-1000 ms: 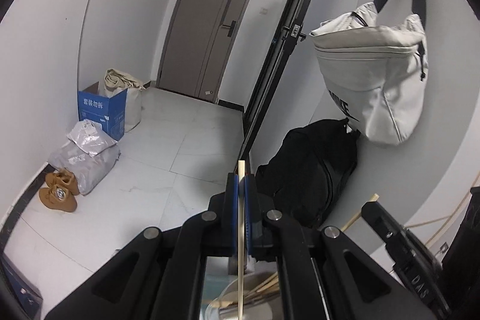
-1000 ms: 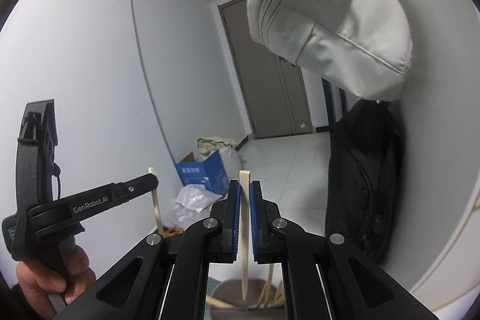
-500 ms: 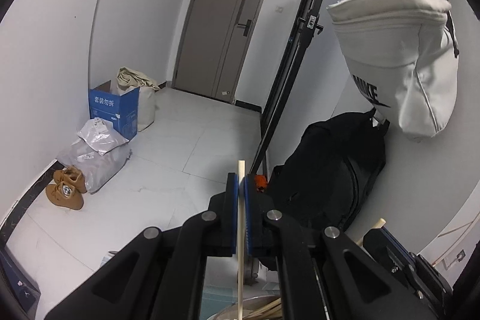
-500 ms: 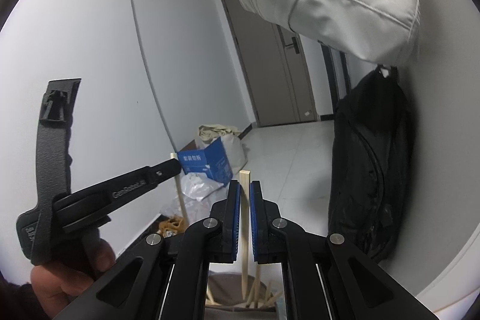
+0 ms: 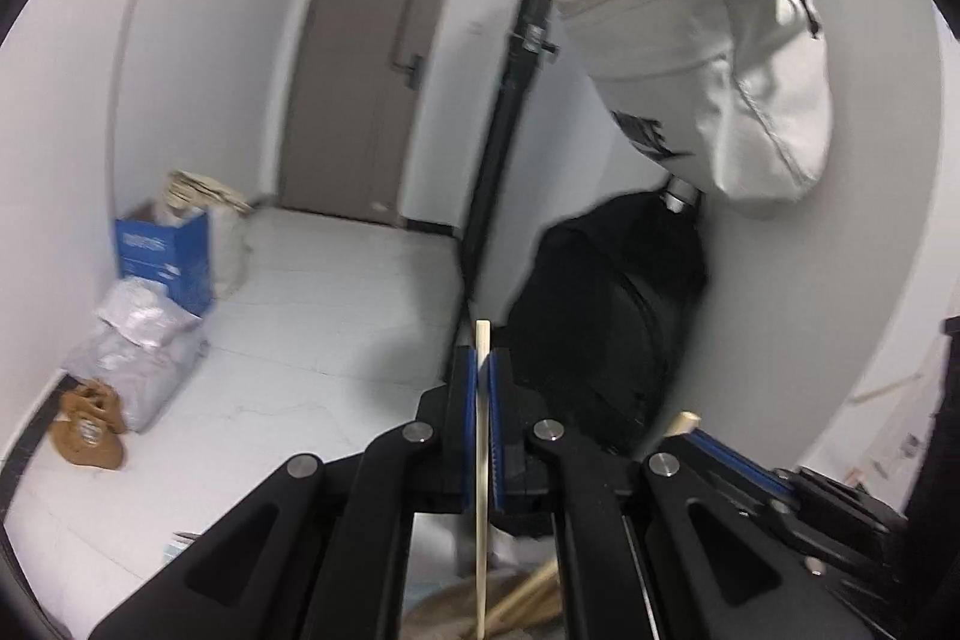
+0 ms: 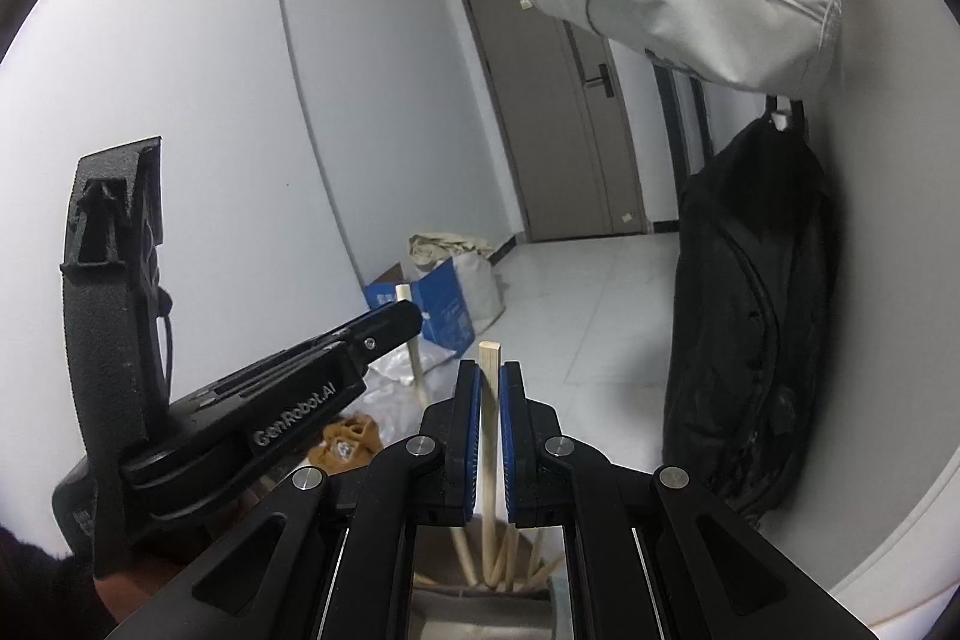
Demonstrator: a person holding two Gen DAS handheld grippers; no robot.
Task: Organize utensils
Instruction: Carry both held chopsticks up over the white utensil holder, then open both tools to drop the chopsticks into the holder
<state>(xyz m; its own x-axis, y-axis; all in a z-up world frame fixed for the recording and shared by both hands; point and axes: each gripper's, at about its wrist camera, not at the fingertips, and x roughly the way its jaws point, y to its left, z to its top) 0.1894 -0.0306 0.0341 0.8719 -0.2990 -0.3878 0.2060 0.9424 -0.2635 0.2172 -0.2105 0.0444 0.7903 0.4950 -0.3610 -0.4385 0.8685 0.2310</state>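
While each chopstick hangs upright, we hold both tongs clamped.
Left tongs [image 5: 483, 370] and right tongs [image 6: 491, 382] grip one chopstick [image 6: 489, 436] apiece — tips aimed at the holder [image 6: 480, 610] below.

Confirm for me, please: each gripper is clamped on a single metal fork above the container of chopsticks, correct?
Not quite. Each holds a wooden chopstick, not a fork: left gripper grips one chopstick, right gripper another chopstick, above the container, per both wrist views.
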